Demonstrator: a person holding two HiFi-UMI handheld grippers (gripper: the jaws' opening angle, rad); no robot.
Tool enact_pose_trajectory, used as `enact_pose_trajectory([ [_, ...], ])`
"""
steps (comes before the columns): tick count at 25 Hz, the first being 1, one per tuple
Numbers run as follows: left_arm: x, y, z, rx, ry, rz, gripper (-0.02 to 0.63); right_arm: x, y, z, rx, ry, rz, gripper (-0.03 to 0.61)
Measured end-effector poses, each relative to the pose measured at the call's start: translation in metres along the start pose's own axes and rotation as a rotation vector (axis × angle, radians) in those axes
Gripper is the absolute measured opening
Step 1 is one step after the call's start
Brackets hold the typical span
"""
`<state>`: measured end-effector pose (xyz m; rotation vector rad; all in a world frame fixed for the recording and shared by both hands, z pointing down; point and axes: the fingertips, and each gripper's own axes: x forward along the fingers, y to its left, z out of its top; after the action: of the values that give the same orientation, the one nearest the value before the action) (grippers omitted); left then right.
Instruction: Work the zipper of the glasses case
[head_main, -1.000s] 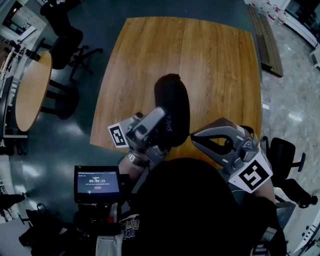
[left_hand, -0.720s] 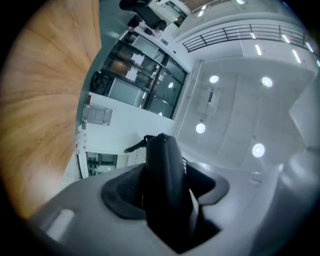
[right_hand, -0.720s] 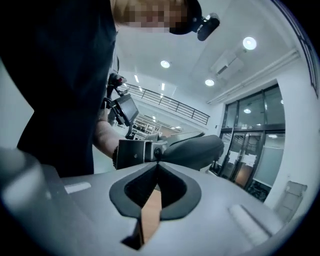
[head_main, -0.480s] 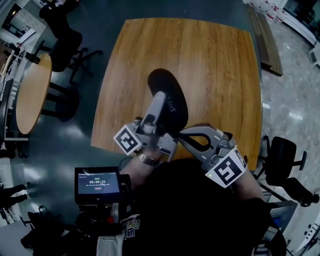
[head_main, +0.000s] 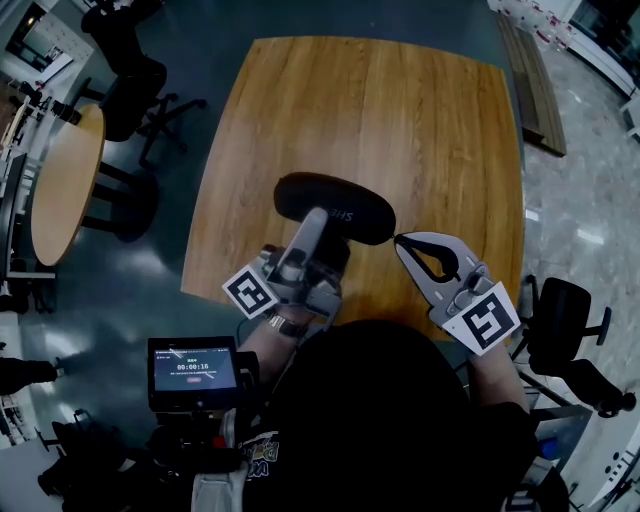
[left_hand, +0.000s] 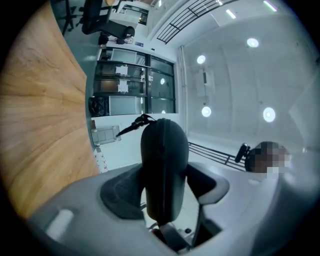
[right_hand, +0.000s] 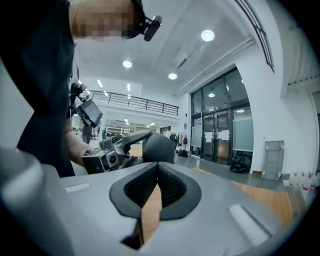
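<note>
The black glasses case (head_main: 335, 208) hangs crosswise over the near part of the wooden table (head_main: 400, 110). My left gripper (head_main: 316, 228) is shut on its middle from the near side. In the left gripper view the case (left_hand: 164, 165) stands upright between the pads, with its zipper pull (left_hand: 141, 120) sticking out at the top end. My right gripper (head_main: 402, 242) is shut with nothing in it, its tips just beside the case's right end. In the right gripper view the shut gripper (right_hand: 157, 166) points at the case (right_hand: 159, 146), and the left gripper (right_hand: 117, 147) shows beyond.
A small screen (head_main: 195, 367) sits at my chest, lower left. A round wooden table (head_main: 62, 185) and dark chairs (head_main: 135, 85) stand on the floor to the left. Another chair (head_main: 565, 310) is at the right, close to the table's edge.
The left gripper has turned the case from pointing away from me to lying crosswise. The right gripper moved right and forward, still shut, and its tips now sit by the case's right end.
</note>
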<state>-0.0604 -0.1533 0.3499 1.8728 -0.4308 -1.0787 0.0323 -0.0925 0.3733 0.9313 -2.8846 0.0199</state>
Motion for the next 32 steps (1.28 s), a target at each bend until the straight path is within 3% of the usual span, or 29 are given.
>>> enact_pose_trajectory([
  [4,-0.004,0.012,0.015,-0.134,-0.145,0.032,0.258,0.009,0.012,0.005,-0.047,-0.015,0.034,0.005],
  [6,-0.003,0.014,0.022,-0.177,-0.197,0.033,0.255,0.014,0.023,0.002,-0.144,0.038,0.052,0.005],
  [8,0.0,0.013,0.025,-0.177,-0.217,0.034,0.251,0.019,0.038,-0.007,-0.313,0.119,0.075,0.005],
  [10,0.004,0.011,0.025,-0.148,-0.215,0.033,0.247,0.026,0.052,-0.009,-0.428,0.135,0.102,0.005],
  [14,0.014,0.006,0.013,-0.079,-0.15,0.031,0.245,0.031,0.068,-0.013,-0.448,0.137,0.193,0.005],
  [20,0.019,0.008,0.013,-0.043,-0.109,0.032,0.245,0.03,0.059,-0.016,-0.419,0.155,0.186,0.004],
  [23,0.016,0.007,0.015,-0.03,-0.075,0.006,0.249,0.021,0.038,-0.013,-0.382,0.138,0.139,0.005],
  [25,0.012,0.005,0.014,-0.036,-0.042,-0.025,0.249,0.013,0.02,-0.005,-0.305,0.086,0.094,0.005],
  [28,0.008,0.008,0.011,-0.049,-0.031,-0.032,0.245,0.006,-0.001,0.001,-0.077,0.011,0.0,0.009],
  [32,0.008,0.008,0.011,-0.033,-0.043,-0.02,0.242,0.008,0.0,-0.001,-0.037,-0.016,-0.009,0.03],
])
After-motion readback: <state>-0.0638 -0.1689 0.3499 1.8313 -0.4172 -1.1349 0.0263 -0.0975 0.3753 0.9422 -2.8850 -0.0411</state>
